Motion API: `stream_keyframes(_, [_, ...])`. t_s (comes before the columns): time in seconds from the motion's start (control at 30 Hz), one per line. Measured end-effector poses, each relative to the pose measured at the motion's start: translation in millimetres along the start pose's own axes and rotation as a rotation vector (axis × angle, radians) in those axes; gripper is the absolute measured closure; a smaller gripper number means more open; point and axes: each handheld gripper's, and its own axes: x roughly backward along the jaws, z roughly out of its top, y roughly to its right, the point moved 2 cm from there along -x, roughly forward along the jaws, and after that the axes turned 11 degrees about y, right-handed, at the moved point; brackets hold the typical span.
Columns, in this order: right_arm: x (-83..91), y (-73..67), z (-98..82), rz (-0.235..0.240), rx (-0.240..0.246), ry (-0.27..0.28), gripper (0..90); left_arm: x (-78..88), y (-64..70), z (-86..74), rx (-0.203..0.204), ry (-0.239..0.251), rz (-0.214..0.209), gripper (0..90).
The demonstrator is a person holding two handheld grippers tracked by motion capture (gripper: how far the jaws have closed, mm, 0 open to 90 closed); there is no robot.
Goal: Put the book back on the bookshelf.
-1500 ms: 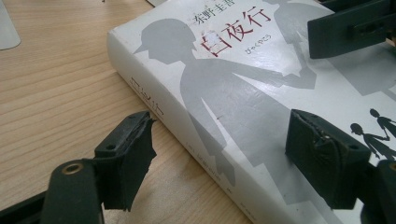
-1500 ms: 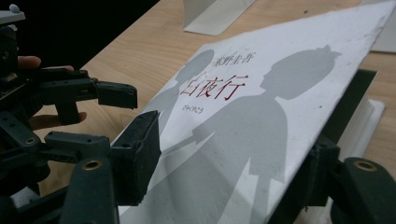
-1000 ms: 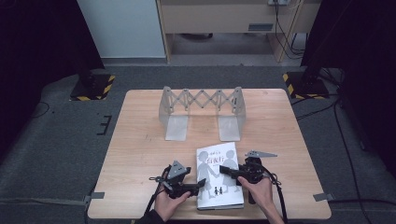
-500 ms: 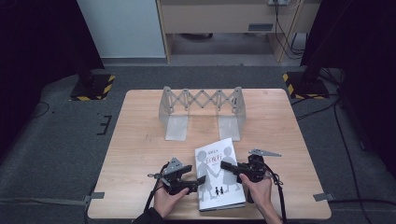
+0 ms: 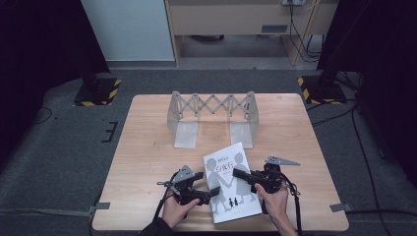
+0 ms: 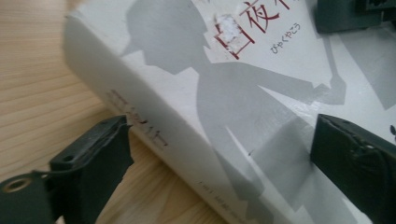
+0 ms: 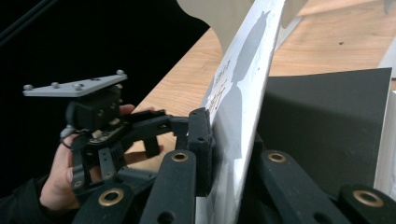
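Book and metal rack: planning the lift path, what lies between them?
Bare wooden tabletop separates the book from the rack, seen in the high view.

Both black grippers, the left gripper and right gripper, carry grey three-cornered plates, brass-ringed pivot holes and trailing black cables; a dark sleeve covers the left forearm.

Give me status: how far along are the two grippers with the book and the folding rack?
Done: the right gripper has pinched the front cover of the book and opened it, as the right gripper view shows. In hand: the left gripper is open, its jaws straddling the spine edge. Left, probably: the rack at the table's far side holds nothing; the book lies near the front edge.
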Motion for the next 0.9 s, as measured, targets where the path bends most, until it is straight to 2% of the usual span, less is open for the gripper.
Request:
stream_keyframes(0.07, [0.6, 0.1, 0.5, 0.002, 0.001, -0.002, 81.4, -1.3, -0.7, -0.3, 0.001, 0.001, -0.006, 0.0])
stream_keyframes(0.13, [1.1, 1.2, 0.3, 0.002, -0.001, 0.003, 81.4, -2.6, -2.1, -1.5, 0.018, 0.008, -0.016, 0.0])
stream_keyframes(0.23, [2.3, 0.9, 1.1, 0.004, 0.007, 0.005, 81.4, -4.2, -5.4, -4.9, 0.097, 0.009, -0.039, 0.0])
stream_keyframes(0.3, [3.2, 0.2, 1.7, 0.011, 0.016, 0.007, 81.5, -4.7, -6.3, -5.5, 0.127, 0.006, -0.053, 0.0])
stream_keyframes(0.43, [4.4, 0.0, 2.9, 0.029, 0.025, 0.012, 81.6, -5.7, -6.9, -5.4, 0.134, 0.007, -0.064, 0.0])
stream_keyframes(0.57, [4.6, 0.2, 3.2, 0.029, 0.023, 0.012, 81.7, -6.9, -8.8, -6.1, 0.159, 0.003, -0.082, 0.0])
stream_keyframes(0.63, [5.0, -0.4, 3.9, 0.039, 0.020, 0.012, 81.9, -7.5, -9.4, -8.1, 0.172, 0.017, -0.122, 0.0])
stream_keyframes(0.7, [5.3, -3.4, 5.2, 0.054, 0.029, 0.006, 82.0, -7.6, -9.3, -8.7, 0.189, 0.011, -0.149, 0.0])
stream_keyframes(0.77, [4.2, -5.1, 6.3, 0.060, 0.043, -0.001, 82.1, -7.9, -7.3, -8.9, 0.188, 0.001, -0.149, 0.0])
stream_keyframes(0.9, [2.9, 1.2, 4.4, 0.068, 0.012, -0.002, 81.6, -8.9, -8.0, -9.5, 0.195, -0.010, -0.136, 0.0])
